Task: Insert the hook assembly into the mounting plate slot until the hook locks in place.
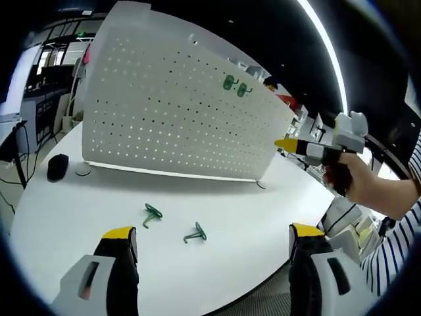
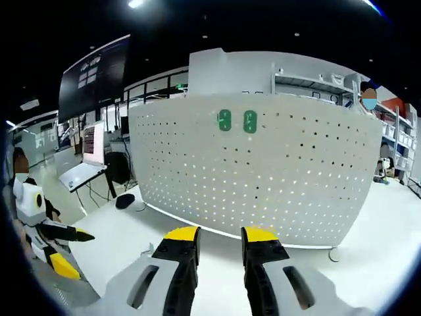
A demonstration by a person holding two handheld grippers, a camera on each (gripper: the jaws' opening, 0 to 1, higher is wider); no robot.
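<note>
Left gripper [image 1: 214, 240], seen in the left gripper view: jaws spread wide with nothing between them, hovering over the near edge of the white table [image 1: 263, 204]. Just ahead of the jaws, two loose green hooks lie on the tabletop, one at left [image 1: 152, 214] and one at right [image 1: 196, 233], near each other but apart. Beyond them stands the white perforated mounting plate [image 1: 171, 118], upright on the table, with two green hooks [image 1: 235, 85] already seated side by side near its upper edge. A dark computer mouse [image 1: 58, 165] rests at the far left of the table. The right gripper [image 1: 309, 148] enters from the right, held in a person's hand [image 1: 358, 178] with a striped sleeve. In the right gripper view, the right gripper [image 2: 220, 240] faces the plate [image 2: 263, 171] with jaws nearly together and empty; the two mounted hooks [image 2: 237, 121] appear high on the panel. Handling judgement: each loose hook looks small, light and rigid, probably smooth plastic or coated metal, likely to skid or twist if pinched off-centre. The flat back section seems the best place to grip, leaving the insertion tabs free to enter the slots.
</note>
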